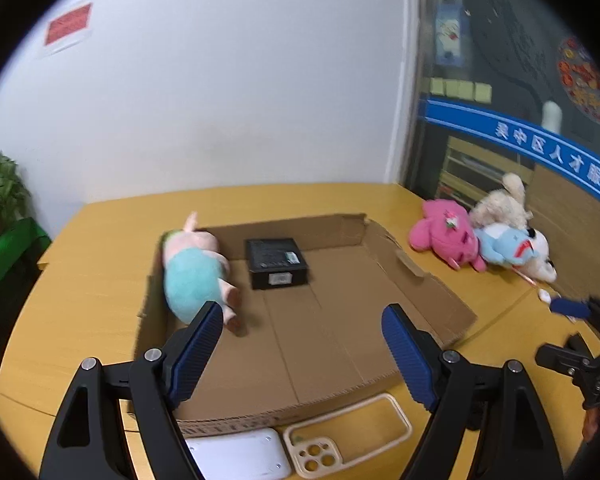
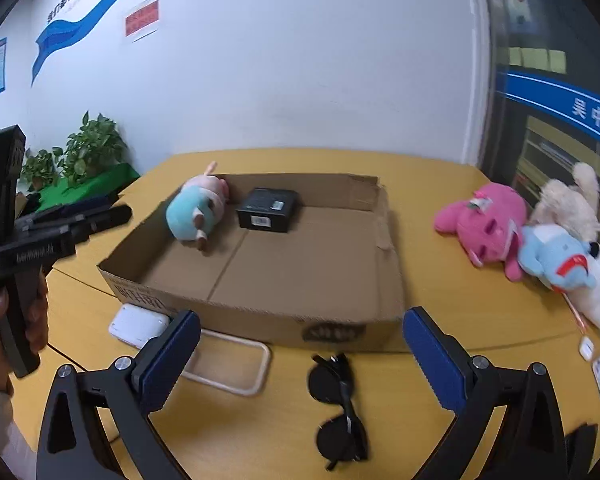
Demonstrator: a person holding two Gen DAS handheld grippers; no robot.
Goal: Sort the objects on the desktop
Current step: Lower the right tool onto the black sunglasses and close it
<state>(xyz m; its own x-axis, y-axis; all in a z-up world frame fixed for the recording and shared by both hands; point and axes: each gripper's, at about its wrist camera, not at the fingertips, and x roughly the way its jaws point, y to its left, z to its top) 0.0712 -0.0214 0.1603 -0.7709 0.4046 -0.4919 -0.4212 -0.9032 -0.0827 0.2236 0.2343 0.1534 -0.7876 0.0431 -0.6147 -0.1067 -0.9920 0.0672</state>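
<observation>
the cardboard box holds a pig plush in its far left corner and a black box just beside it; left gripper and right gripper gape wide, empty; sunglasses lie before the box, plush toys well right.

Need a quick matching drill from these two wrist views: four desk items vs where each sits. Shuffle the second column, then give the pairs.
Column 1
1. black box
2. sunglasses
3. pink plush
4. phone case

Column 2
A. on the table, right of the cardboard box
B. inside the cardboard box, beside the teal plush
C. on the table before the box's front wall, next to the white device
D. on the table in front of the box, between the right claw's fingers in its view

Pairs: 1-B, 2-D, 3-A, 4-C
</observation>
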